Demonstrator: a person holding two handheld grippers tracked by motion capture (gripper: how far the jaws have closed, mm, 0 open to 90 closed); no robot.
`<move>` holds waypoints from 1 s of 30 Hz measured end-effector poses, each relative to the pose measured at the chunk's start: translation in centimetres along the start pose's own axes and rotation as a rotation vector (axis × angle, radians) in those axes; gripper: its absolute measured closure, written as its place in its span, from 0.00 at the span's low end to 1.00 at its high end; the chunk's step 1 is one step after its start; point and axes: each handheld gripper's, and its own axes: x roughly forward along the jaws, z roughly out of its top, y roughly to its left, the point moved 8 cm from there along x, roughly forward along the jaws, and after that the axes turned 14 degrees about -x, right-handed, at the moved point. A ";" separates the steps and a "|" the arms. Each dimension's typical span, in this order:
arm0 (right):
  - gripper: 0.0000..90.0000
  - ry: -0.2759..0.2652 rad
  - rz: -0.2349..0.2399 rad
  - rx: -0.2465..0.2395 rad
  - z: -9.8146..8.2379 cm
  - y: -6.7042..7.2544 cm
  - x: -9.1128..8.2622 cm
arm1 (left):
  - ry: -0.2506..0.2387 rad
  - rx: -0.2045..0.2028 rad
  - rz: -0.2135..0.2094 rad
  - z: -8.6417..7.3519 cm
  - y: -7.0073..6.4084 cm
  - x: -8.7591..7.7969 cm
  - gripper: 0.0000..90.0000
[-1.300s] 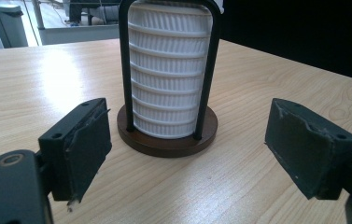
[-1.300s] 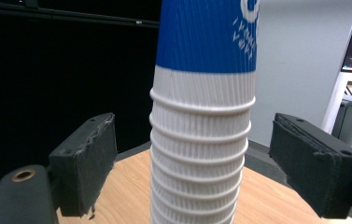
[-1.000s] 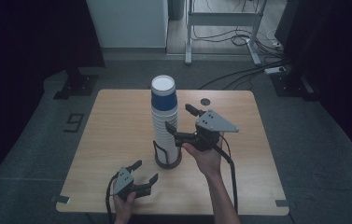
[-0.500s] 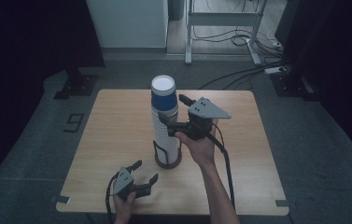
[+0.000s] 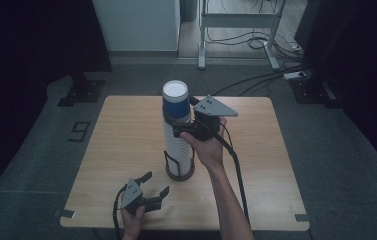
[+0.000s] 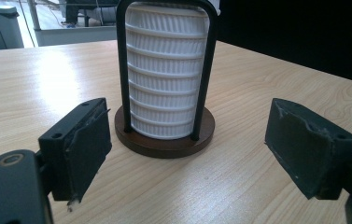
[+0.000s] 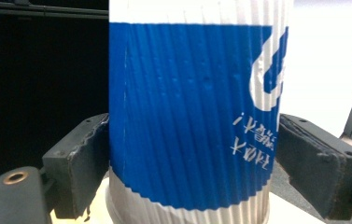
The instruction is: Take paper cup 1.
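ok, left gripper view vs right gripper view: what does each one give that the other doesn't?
Left gripper view: the holder's brown base, its black wire loop, the table, and the left gripper open, short of the holder. Right gripper view: the blue cup on top, between the right gripper pads, which touch both sides; those jaws have just been opening. Shared: the white ribbed cups.

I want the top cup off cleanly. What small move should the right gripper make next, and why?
Probably a straight lift: the right gripper's fingers, which have just been opening, seem to touch the blue cup between them on both sides, and it sits nested atop the white stack.
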 end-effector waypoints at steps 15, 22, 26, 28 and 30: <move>0.20 0.015 0.015 -0.012 0.2 0.2 1.3 | 0.001 -0.004 -0.004 0.0 0.0 0.0 0.16; 0.21 0.021 0.017 -0.010 0.3 0.0 1.2 | 0.002 -0.004 -0.004 0.0 0.0 0.0 0.16; 0.21 0.011 0.015 -0.008 0.4 -0.1 1.2 | 0.003 -0.005 -0.006 0.0 0.0 0.0 0.16; 0.21 -0.001 0.011 -0.008 0.8 -0.1 1.1 | 0.002 -0.004 -0.005 0.0 0.0 0.0 0.16; 0.21 -0.008 0.012 -0.007 1.2 -0.1 1.0 | 0.002 -0.004 -0.005 0.0 0.0 0.0 0.16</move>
